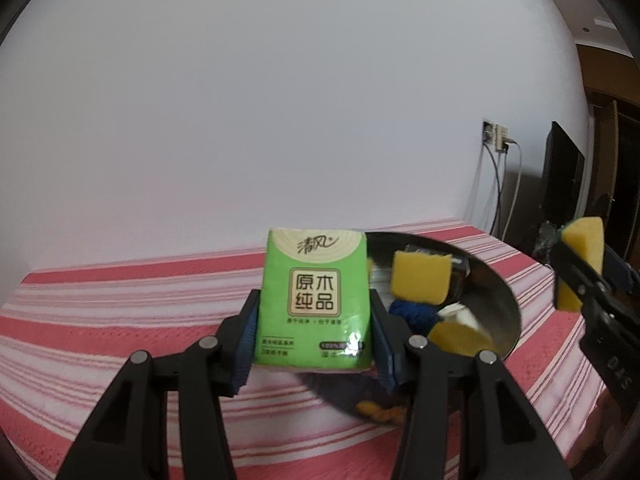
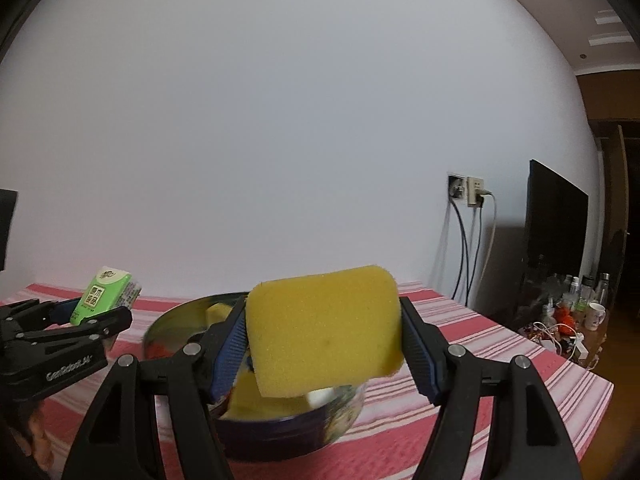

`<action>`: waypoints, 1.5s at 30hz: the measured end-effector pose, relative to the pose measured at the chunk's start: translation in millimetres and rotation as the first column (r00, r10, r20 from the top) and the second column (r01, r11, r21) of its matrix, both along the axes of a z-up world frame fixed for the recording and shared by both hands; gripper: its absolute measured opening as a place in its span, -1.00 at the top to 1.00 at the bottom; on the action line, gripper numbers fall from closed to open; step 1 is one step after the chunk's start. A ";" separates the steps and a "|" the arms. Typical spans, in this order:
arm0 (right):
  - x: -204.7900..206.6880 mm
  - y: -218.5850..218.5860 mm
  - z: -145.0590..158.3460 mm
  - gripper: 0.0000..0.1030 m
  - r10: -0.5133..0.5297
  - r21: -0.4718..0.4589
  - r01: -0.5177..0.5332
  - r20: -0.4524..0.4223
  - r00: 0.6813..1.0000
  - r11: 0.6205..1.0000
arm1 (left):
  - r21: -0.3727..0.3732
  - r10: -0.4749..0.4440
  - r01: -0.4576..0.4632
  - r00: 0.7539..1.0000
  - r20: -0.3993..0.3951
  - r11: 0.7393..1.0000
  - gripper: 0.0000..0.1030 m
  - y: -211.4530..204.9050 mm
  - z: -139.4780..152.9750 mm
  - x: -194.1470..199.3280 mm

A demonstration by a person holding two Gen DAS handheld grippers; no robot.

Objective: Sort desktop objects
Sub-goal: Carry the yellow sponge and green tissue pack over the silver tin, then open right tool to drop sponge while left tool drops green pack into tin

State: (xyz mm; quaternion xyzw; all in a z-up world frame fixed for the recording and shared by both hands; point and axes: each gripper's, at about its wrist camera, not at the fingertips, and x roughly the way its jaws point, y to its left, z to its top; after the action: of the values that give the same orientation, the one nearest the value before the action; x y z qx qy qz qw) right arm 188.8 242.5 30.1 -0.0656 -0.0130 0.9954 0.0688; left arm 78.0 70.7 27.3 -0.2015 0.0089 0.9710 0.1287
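Pinched upright in the left tool point(image 1: 314, 334): a green tissue pack point(image 1: 314, 298), raised above the striped counter point(image 1: 120, 320). Clamped in the right tool point(image 2: 322, 344): a yellow sponge point(image 2: 324, 330) (slightly tilted), held over the metal bowl point(image 2: 280, 436) just below and ahead of both.

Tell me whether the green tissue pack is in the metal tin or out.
Out. The green tissue pack is clamped in the left gripper, above the striped cloth beside the metal tin.
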 end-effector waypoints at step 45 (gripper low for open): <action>-222.0 11.7 27.5 -0.39 0.247 -0.120 -0.216 0.444 0.861 0.969 | 0.041 0.005 -0.016 0.966 0.258 0.999 0.05 94.7 -12.7 -84.4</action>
State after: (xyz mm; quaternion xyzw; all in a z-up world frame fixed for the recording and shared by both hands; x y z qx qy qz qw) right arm -33.2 254.2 57.6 -0.2972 -0.0035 0.9530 -0.0586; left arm -6.4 165.4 14.6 -0.3235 -0.0295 0.9371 0.1281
